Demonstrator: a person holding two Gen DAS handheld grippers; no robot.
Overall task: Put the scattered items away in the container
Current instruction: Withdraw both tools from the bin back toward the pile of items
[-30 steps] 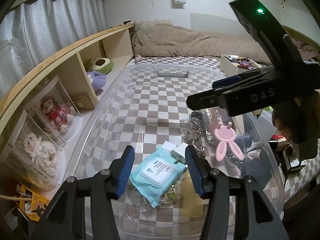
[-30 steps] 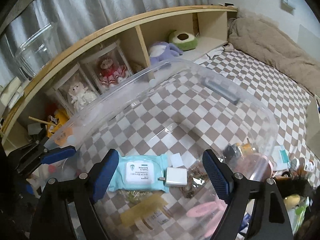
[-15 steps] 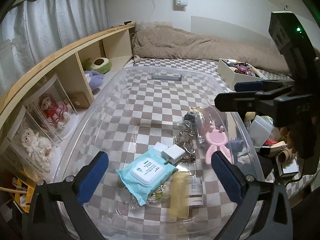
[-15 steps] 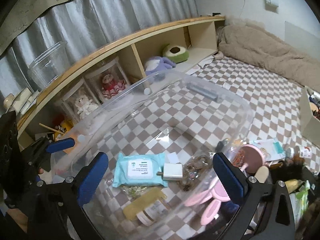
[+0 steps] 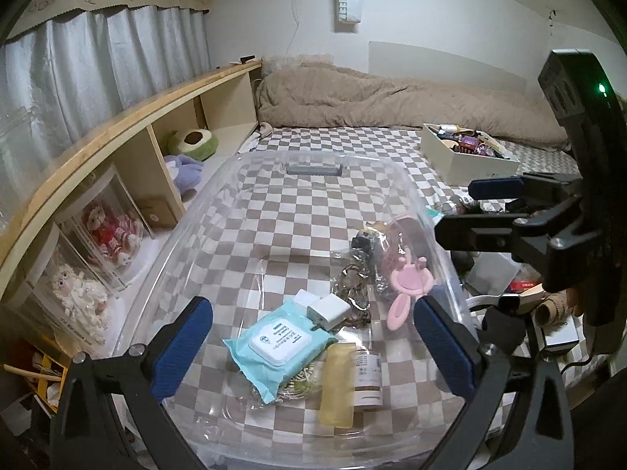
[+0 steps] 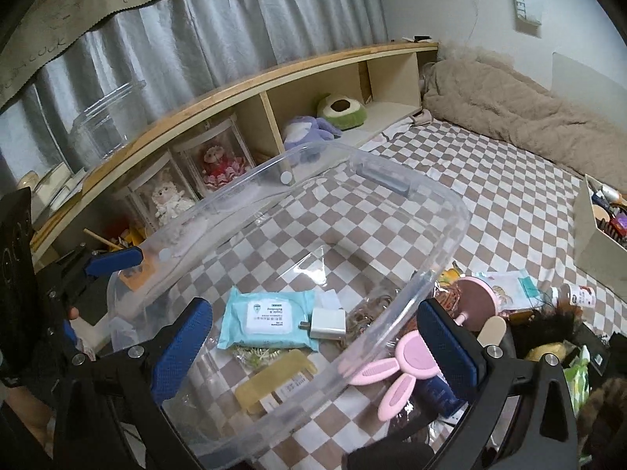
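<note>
Both tongs, left tongs (image 5: 311,342) and right tongs (image 6: 313,346), gape fully wide and hold nothing, hovering over the clear container (image 5: 392,174) on the checkered bed (image 5: 364,139). Inside lie a blue wipes pack (image 5: 280,342), white charger (image 5: 328,310), yellow comb (image 5: 337,385) and apparently a pink bunny brush (image 5: 407,288), seen through the wall

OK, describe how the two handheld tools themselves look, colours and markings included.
Both are matte black frames with silver bolt heads. The left tool and the right tool each carry two fingers faced with dark blue textured pads. The right tool's upright black body shows a small green light. No cables or sleeves are clearly visible.
</note>
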